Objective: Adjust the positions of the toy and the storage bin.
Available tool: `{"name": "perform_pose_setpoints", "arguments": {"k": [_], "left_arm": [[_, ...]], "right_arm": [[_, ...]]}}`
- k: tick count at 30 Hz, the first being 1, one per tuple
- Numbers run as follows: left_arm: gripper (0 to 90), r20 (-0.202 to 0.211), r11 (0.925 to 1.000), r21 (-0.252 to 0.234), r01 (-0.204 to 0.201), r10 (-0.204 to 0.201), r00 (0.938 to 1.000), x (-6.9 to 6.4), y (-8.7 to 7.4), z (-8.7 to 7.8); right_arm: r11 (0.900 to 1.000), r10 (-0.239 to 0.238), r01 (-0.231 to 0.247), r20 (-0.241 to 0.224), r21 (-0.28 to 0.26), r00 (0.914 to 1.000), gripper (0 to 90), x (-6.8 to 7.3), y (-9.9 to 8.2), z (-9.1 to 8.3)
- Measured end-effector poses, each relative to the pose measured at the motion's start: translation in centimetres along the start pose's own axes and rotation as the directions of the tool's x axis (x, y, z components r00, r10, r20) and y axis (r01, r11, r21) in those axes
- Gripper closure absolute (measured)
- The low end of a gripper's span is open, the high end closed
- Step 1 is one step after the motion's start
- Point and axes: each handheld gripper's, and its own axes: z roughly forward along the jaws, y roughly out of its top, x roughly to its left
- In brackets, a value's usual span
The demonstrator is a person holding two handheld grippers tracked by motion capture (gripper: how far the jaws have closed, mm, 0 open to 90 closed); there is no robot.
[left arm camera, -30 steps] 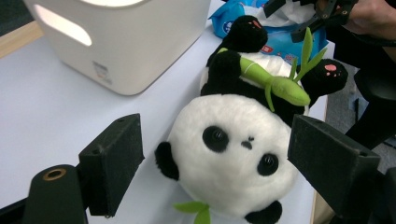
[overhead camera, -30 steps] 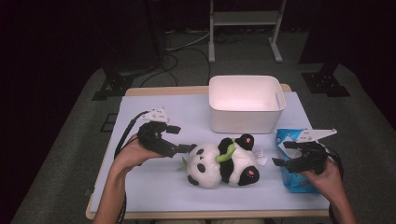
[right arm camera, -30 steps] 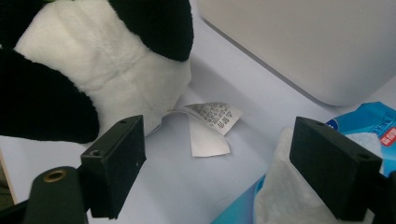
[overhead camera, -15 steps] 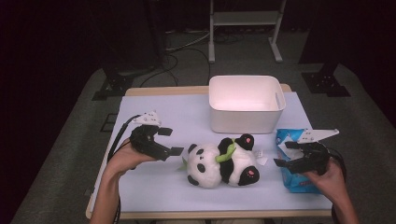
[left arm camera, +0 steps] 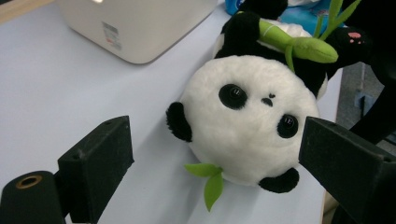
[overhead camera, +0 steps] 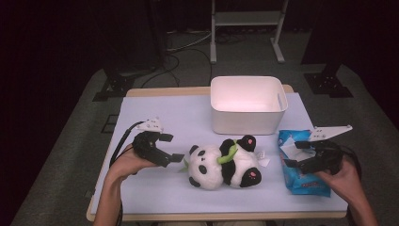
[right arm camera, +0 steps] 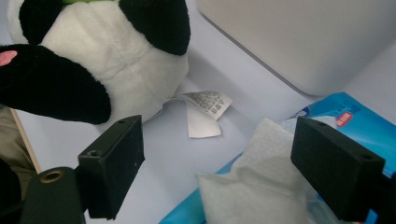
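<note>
On the left side of the table, the left gripper lies low in the person's left hand, its tips aimed rightward at the plush panda. Its jaws have just been opening and now stand spread wide with nothing between them; in the left gripper view the panda's round white head sits straight ahead in the gap, just beyond the pads, with a small green leaf poking out beneath it toward the gripper.

The panda lies on its back near the middle of the table, toward the near edge. Its long axis runs left to right: head at the left, black feet with pink soles at the right, a green bamboo sprig across its chest. So the head end faces the left gripper directly, and I judge that a short push rightward would bring the spread jaws around the head.

Behind the panda, on the far side, stands the white bin, apart from the toy.

On the right, the right gripper hovers over the blue tissue pack, held in the right hand. Its jaws are also released and grasp nothing; in the right gripper view a white tissue rises from the pack between them, and the panda's fabric tag lies on the table just beyond. The left gripper looks a little nearer to the panda, and is lined up with its axis.
</note>
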Motion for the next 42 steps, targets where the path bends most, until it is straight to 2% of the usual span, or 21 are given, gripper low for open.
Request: {"name": "perform_pose_setpoints", "arguments": {"k": [2, 7, 8, 11, 12, 13, 15, 18, 19, 20, 23, 24, 25, 30, 32, 38, 40, 42], "left_arm": [[9.0, 0.003, 1.0, -0.003, -0.006, 0.006, 1.0, 0.0, -0.1, 0.1], [9.0, 0.018, 0.9999, -0.013, -0.003, 0.003, 0.9998, 0.0, -0.9, 0.8], [9.0, 0.022, 0.9999, -0.017, 0.0, 0.001, 0.9998, 0.0, -1.2, 1.2], [9.0, 0.036, 1.0, -0.008, -0.006, 0.006, 0.9994, -0.2, -1.4, 1.6], [9.0, 0.038, 0.9998, 0.014, -0.012, 0.012, 0.9992, -0.3, -1.5, 2.0], [9.0, 0.038, 0.9998, 0.014, -0.012, 0.012, 0.9992, -0.3, -1.5, 2.0], [9.0, 0.047, 0.9998, 0.013, -0.017, 0.016, 0.9988, -0.5, -1.4, 2.3], [9.0, 0.052, 0.9991, 0.028, -0.031, 0.03, 0.9982, -0.5, -1.5, 2.7], [9.0, 0.052, 0.9991, 0.028, -0.031, 0.03, 0.9982, -0.5, -1.5, 2.7], [9.0, 0.052, 0.9992, 0.03, -0.027, 0.025, 0.9983, -0.5, -1.6, 2.8], [9.0, 0.053, 0.9988, 0.037, -0.031, 0.029, 0.9982, -0.5, -1.7, 2.9], [9.0, 0.053, 0.9989, 0.037, -0.028, 0.026, 0.9982, -0.4, -1.8, 3.0], [9.0, 0.054, 0.999, 0.036, -0.027, 0.025, 0.9982, -0.4, -1.8, 3.0], [9.1, 0.062, 0.9986, 0.039, -0.037, 0.034, 0.9975, -0.5, -1.8, 3.4], [9.1, 0.064, 0.9983, 0.042, -0.041, 0.038, 0.9972, -0.6, -1.9, 3.5], [9.2, 0.065, 0.9978, 0.049, -0.045, 0.041, 0.997, -0.7, -1.9, 4.0], [9.4, 0.069, 0.9978, 0.045, -0.049, 0.046, 0.9965, -0.8, -1.9, 4.0], [9.4, 0.07, 0.9978, 0.045, -0.048, 0.045, 0.9965, -0.8, -1.9, 4.1]], "right_arm": [[1.0, 0.002, -0.002, 0.002, 0.003, 1.0, 16.0, -0.2, 0.1, -0.2], [0.9987, -0.002, 0.001, 0.025, 0.051, 0.9997, 16.1, -0.9, 0.4, -0.7], [0.9973, -0.007, 0.005, 0.034, 0.073, 0.9994, 17.5, -1.0, 0.4, -0.8], [0.9954, -0.029, 0.025, 0.041, 0.092, 0.9987, 21.8, -1.0, 0.5, -1.0], [0.9934, -0.049, 0.044, 0.045, 0.106, 0.9978, 26.3, -0.9, 0.6, -1.2], [0.9934, -0.049, 0.044, 0.045, 0.106, 0.9978, 26.3, -0.9, 0.6, -1.2], [0.9912, -0.058, 0.052, 0.05, 0.121, 0.9971, 32.3, -1.0, 0.6, -1.2], [0.9874, -0.045, 0.037, 0.048, 0.153, 0.9978, 43.7, -1.5, 0.3, -1.0], [0.9874, -0.045, 0.037, 0.048, 0.153, 0.9978, 43.7, -1.5, 0.3, -1.0], [0.984, -0.039, 0.032, 0.036, 0.175, 0.9986, 50.1, -1.9, 0.0, -0.7], [0.98, -0.019, 0.011, 0.038, 0.199, 0.9991, 54.5, -2.2, -0.3, -0.5], [0.978, -0.012, 0.004, 0.037, 0.209, 0.9992, 61.5, -2.5, -0.7, -0.4], [0.978, -0.012, 0.004, 0.037, 0.209, 0.9992, 61.5, -2.5, -0.7, -0.4], [0.9765, 0.016, -0.019, 0.017, 0.214, 0.9997, 80.3, -3.0, -1.3, -0.3], [0.9777, 0.023, -0.025, 0.01, 0.209, 0.9997, 84.0, -3.1, -1.2, -0.5], [0.9843, 0.039, -0.038, 0.0, 0.173, 0.9993, 86.5, -3.2, -0.8, -1.6], [0.9879, 0.049, -0.046, -0.018, 0.148, 0.9986, 86.6, -3.3, -0.7, -2.2], [0.9872, 0.045, -0.042, -0.013, 0.154, 0.9989, 86.9, -3.3, -0.6, -2.4]]}}
